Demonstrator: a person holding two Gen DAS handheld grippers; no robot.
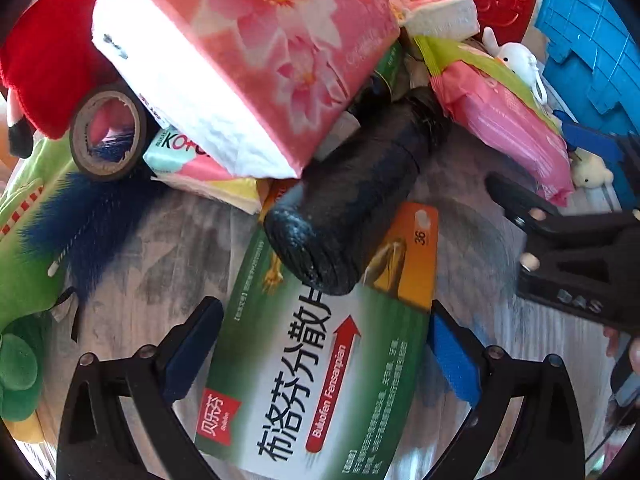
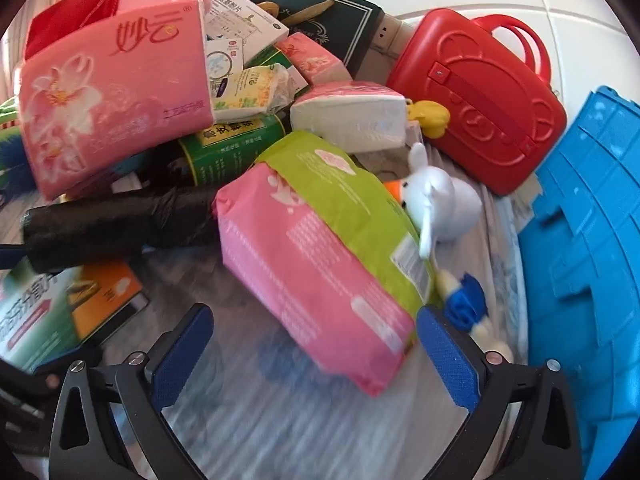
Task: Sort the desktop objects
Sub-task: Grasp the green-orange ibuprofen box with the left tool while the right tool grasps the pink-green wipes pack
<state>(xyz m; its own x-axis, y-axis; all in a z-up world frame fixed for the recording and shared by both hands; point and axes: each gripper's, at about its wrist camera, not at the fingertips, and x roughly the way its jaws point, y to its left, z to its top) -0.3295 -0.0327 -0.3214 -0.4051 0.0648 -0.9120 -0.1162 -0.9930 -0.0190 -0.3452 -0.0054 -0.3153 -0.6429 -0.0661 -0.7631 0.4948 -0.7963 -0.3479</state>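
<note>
The left gripper is straddling the medicine box, fingers apart; lifting risks rolling the black roll lying on it. The right gripper is gaping around the pink pack.

Left gripper stood spread, fingers either side of a green-and-white medicine box; contact unclear. Black roll lay across the box's far end. Beyond it, a pink tissue pack. Tape roll far left. Right gripper at right.
</note>
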